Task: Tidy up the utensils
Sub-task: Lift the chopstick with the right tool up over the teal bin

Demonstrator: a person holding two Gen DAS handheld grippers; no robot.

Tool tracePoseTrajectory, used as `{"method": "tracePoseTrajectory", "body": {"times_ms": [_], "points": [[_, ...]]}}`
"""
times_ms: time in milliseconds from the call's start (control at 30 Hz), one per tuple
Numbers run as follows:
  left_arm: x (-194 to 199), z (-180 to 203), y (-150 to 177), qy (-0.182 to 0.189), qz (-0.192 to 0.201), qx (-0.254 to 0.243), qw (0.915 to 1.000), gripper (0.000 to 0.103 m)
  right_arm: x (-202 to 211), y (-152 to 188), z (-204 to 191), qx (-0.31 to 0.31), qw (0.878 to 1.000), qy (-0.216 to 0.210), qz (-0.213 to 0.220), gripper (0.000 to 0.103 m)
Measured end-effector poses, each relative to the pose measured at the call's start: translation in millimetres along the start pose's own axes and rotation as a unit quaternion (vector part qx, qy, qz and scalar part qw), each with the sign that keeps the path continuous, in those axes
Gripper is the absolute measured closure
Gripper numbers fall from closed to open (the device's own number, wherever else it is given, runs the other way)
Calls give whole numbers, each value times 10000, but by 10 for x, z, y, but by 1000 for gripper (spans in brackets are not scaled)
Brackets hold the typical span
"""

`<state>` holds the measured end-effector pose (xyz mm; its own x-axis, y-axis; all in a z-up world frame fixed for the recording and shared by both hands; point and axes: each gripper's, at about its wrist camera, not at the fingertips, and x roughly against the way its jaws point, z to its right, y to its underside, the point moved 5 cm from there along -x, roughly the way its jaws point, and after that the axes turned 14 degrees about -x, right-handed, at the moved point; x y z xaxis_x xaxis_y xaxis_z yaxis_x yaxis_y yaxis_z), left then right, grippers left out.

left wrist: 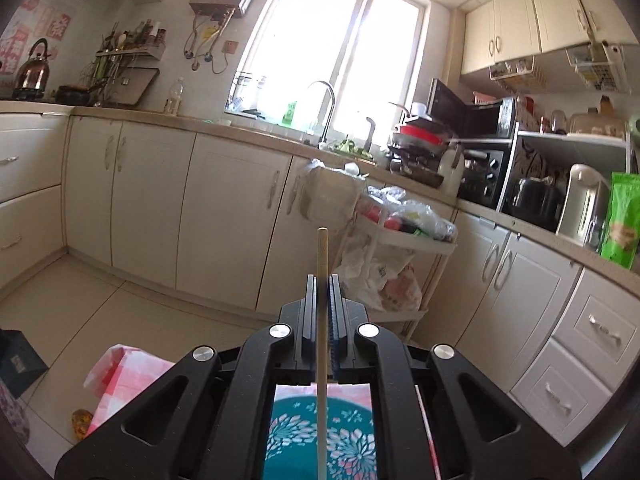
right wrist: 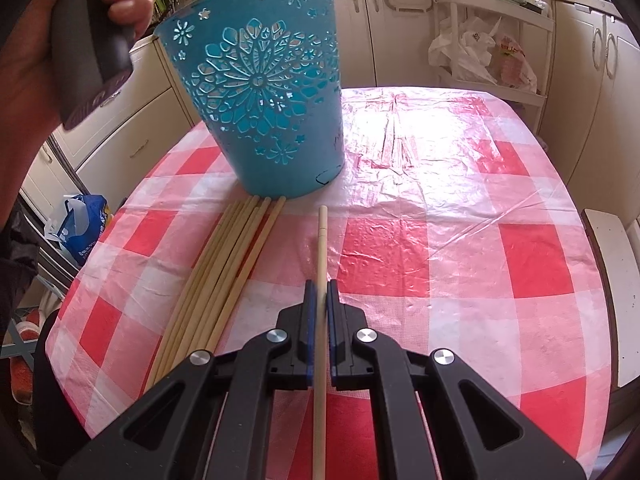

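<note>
chopsticks are the whole job here, and i have one in each of my grippers. nearest, my right gripper (right wrist: 319, 292) has its jaws pressed together on a single chopstick (right wrist: 321, 248), which runs straight along my fingers, its tip pointing out ahead over the checked tablecloth (right wrist: 460, 240) and toward the base of the teal bucket (right wrist: 264, 92). just to the left of it lies the loose bundle of chopsticks (right wrist: 224, 276), flat on the cloth, long axes fanned toward the bucket, their far ends almost touching its foot. the bucket stands upright beyond them, open mouth up, so from my right jaws it lies ahead and a little left, and higher than the stick i hold. my left gripper (left wrist: 323, 286) is likewise pinched on a chopstick (left wrist: 322, 256), its axis in line with the fingers and pointing nearly level at the kitchen cabinets (left wrist: 224, 216); the bucket's patterned teal wall (left wrist: 304, 432) shows below and behind those jaws, so i judge the left hand (right wrist: 120, 4) the nearer one to the rim, raised above and to the left of it. as i read it, the coming move turns on tipping a stick's long axis from level to upright over that opening. farther off are the sink tap (left wrist: 326, 108) and the bright window (left wrist: 340, 40).
</note>
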<state>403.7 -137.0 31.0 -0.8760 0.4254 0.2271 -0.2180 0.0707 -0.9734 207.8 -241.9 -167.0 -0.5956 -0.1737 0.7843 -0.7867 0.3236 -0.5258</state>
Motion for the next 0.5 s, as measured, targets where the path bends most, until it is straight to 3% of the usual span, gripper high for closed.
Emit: {"method": "tracePoseTrajectory", "body": {"times_ms": [367, 500], "points": [[335, -13, 383, 69, -582, -273, 9979, 97, 84, -17, 27, -126, 9995, -149, 230, 97], [599, -77, 504, 75, -690, -260, 9973, 86, 104, -17, 12, -78, 9995, -121, 263, 97]]}}
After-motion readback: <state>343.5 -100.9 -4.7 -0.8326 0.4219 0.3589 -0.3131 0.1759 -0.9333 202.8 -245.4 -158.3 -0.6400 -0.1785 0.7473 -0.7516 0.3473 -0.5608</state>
